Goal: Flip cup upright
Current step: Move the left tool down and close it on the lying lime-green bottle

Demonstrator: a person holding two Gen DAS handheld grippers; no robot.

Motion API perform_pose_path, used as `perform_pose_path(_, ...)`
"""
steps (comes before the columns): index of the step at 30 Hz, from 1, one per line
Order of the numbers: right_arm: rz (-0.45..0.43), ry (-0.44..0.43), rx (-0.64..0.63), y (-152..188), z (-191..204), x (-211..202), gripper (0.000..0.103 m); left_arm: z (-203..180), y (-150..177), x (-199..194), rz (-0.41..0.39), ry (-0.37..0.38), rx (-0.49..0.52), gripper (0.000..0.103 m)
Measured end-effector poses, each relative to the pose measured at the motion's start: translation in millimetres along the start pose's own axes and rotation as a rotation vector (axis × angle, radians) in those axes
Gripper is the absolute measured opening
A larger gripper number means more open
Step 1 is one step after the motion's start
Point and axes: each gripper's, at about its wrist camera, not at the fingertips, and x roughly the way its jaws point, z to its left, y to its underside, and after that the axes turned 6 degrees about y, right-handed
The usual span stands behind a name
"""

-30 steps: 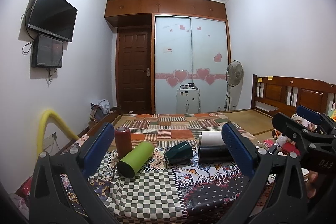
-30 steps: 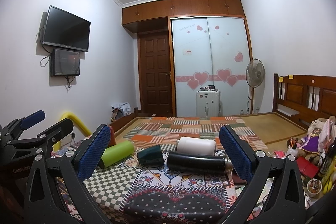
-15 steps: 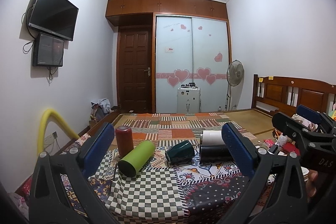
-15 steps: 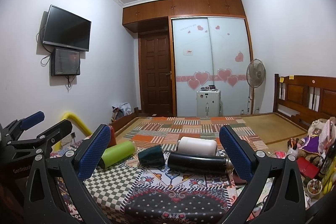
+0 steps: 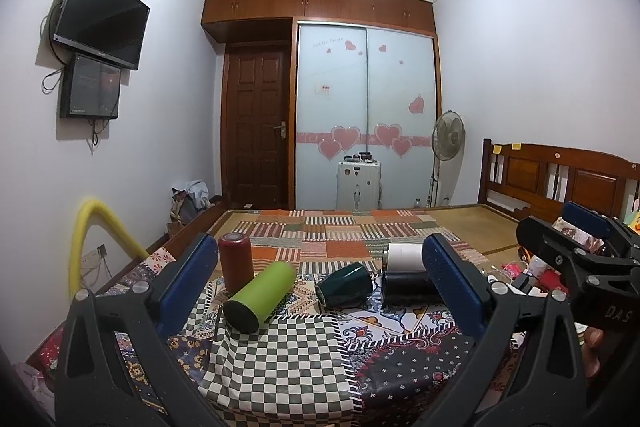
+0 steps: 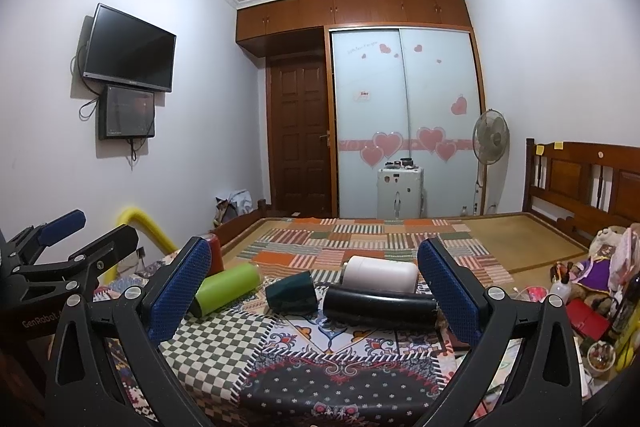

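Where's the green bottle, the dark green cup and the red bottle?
lime green bottle (image 5: pixel 262 295): left wrist view, middle of its side.
dark green cup (image 5: pixel 347 285): left wrist view, on its side wall.
red bottle (image 5: pixel 237 261): left wrist view, upright body.

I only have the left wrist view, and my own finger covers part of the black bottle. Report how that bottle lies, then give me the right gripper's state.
Observer: In the right wrist view the black bottle shows full length, lying on its side across the cloth, just in front of the white bottle, which also lies on its side.
Operator: Now the right gripper.
Observer: The right gripper is wide open with nothing between its fingers. The dark green cup lies on its side ahead of it, left of the black bottle.
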Motion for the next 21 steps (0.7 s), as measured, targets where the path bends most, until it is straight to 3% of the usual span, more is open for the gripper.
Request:
perform_pose_path(3, 0.011, 0.002, -0.003, 3, 0, 6, 0.103, 7, 2, 16, 0.036, -0.006, 0.011, 0.103)
perform_pose_path(9, 0.057, 0.023, -0.013, 14, -3, 28, 0.103, 39, 13, 73, 0.19, -0.02, 0.033, 0.103)
perform_pose_path(21, 0.164, 0.064, -0.01, 38, -19, 75, 0.103, 117, 58, 238, 0.614, 0.012, -0.007, 0.099)
